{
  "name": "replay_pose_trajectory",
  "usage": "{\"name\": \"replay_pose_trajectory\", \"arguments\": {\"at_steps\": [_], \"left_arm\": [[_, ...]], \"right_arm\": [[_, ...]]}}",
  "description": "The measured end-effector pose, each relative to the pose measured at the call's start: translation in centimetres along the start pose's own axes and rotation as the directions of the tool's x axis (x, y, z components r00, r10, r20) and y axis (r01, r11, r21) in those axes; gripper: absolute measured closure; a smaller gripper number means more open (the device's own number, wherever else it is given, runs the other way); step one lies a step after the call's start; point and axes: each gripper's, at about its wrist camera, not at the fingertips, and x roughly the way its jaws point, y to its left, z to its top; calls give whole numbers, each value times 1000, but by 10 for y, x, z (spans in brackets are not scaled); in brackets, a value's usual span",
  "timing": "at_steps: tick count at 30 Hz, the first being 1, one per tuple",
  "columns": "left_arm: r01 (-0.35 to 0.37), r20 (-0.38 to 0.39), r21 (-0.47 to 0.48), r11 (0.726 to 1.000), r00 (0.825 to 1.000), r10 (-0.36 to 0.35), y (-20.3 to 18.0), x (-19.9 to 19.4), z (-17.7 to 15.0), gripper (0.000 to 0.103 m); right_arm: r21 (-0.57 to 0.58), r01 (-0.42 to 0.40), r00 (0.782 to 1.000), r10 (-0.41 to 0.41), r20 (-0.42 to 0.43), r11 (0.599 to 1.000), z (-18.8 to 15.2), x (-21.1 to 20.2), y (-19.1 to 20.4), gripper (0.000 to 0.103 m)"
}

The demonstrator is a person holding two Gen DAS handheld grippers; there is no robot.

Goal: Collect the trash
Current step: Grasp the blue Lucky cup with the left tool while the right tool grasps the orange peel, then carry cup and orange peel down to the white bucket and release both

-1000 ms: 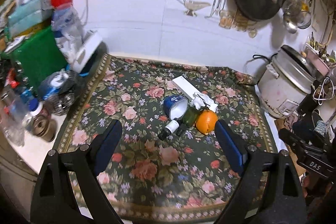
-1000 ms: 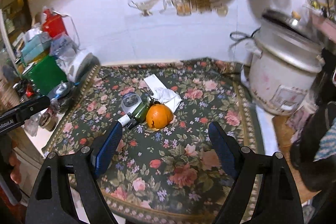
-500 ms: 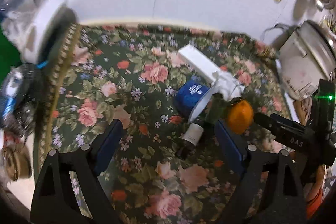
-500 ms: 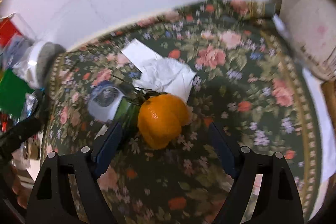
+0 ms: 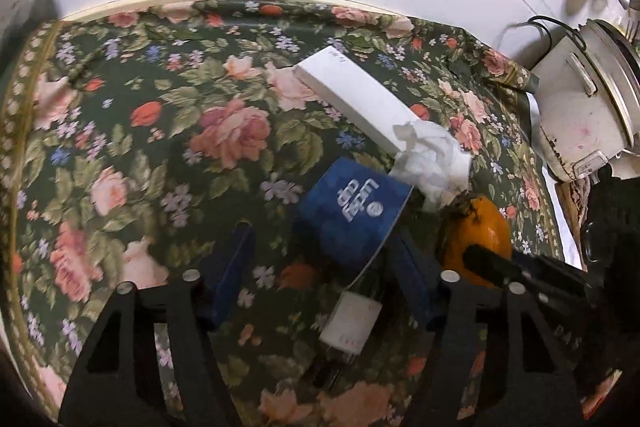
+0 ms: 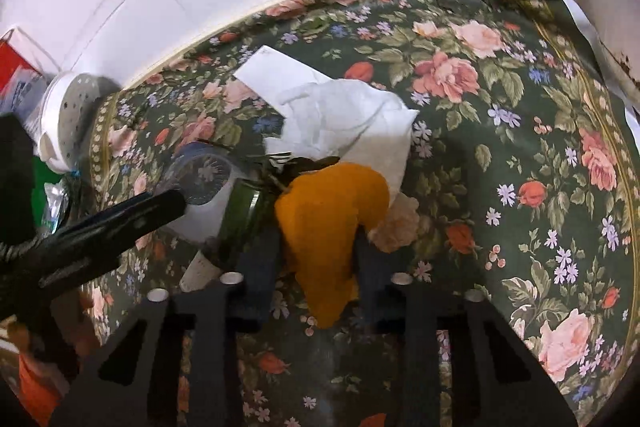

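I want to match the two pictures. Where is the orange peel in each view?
Left wrist: the orange peel is at lower right, just right of the blue cup.
Right wrist: the peel is at centre, between the pads.
Shared landmark: the white tissue behind it.

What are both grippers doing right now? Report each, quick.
Left gripper: has just been closing around the blue cup, pads not yet pressing it; open.
Right gripper: has just closed, shut on the orange peel.
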Motion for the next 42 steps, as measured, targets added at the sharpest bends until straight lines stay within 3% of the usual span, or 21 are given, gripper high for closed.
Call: {"name": "replay_pose_trajectory", "arguments": {"at_steps": [2,4,6,14,22,28,42], "left_arm": [[-1,6,15,1000,1000,1,-2,4,2,43],[8,11,18,1000,1000,-8,-1,7,4,46],[14,5,25,1000,1000,-14,-2,11,6,59],[-36,38,28,999,999,35,0,2,7,79],[-114,138,-24,993,984,116,5,-39,2,79],[-148,217,-24,989,965,149,-18,-88,-18,79],[-153,322,-129,980,928,187,-99,-188,-131,79]], "right_arm": [[-19,42,999,-42,5,999,-1,-1,2,87],[0,25,1000,-25,-2,1000,-3,-1,-2,88],[20,20,1000,-20,5,1000,-6,-6,-7,88],[62,14,998,-18,64,998,-13,-42,-19,89],[58,0,992,-7,128,998,-22,-82,-30,89],[27,-31,985,26,173,999,-36,-119,-36,89],[-167,-106,960,145,241,980,-99,-221,-38,89]]}}
